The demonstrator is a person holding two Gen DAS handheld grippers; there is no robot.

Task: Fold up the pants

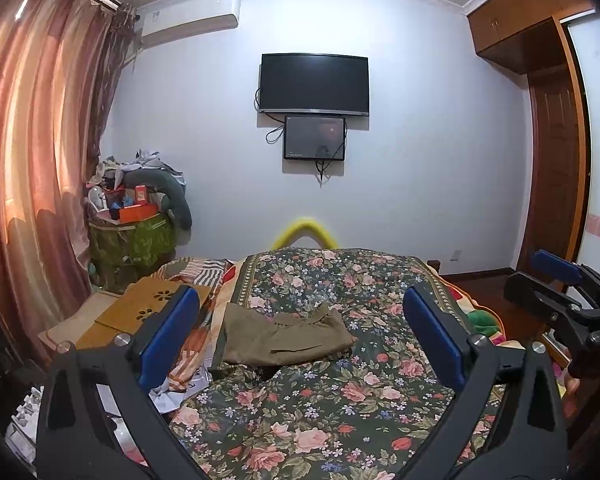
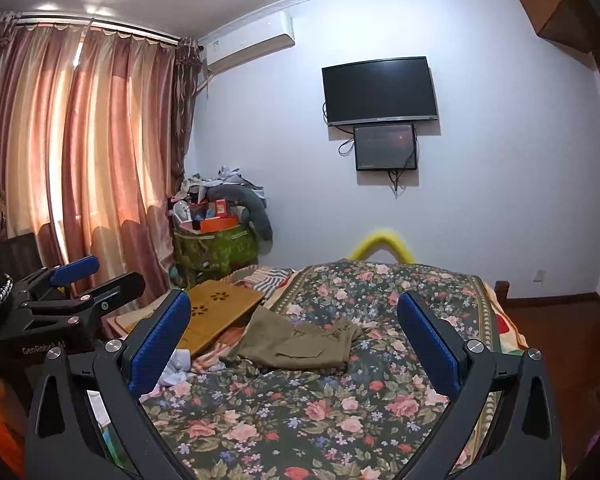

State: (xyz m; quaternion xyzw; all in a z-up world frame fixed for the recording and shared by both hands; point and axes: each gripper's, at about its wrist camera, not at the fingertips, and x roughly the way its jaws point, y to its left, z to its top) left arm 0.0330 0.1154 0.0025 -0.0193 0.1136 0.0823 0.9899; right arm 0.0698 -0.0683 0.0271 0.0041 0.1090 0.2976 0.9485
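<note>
Pants [image 1: 286, 338] are bunched near the bed's [image 1: 340, 400] left edge, seemingly part-folded (hard to tell). Left gripper [image 1: 300, 344] and right gripper [image 2: 294, 348] are held wide open, empty; neat edges should be checked.

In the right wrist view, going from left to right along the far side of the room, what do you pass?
Curtains → air conditioner → green bag piled with clutter → wall television → small screen under it

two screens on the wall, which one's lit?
The smaller lower screen, hung just under the big TV. It shows a faint reddish picture, while the TV is plain black.
</note>
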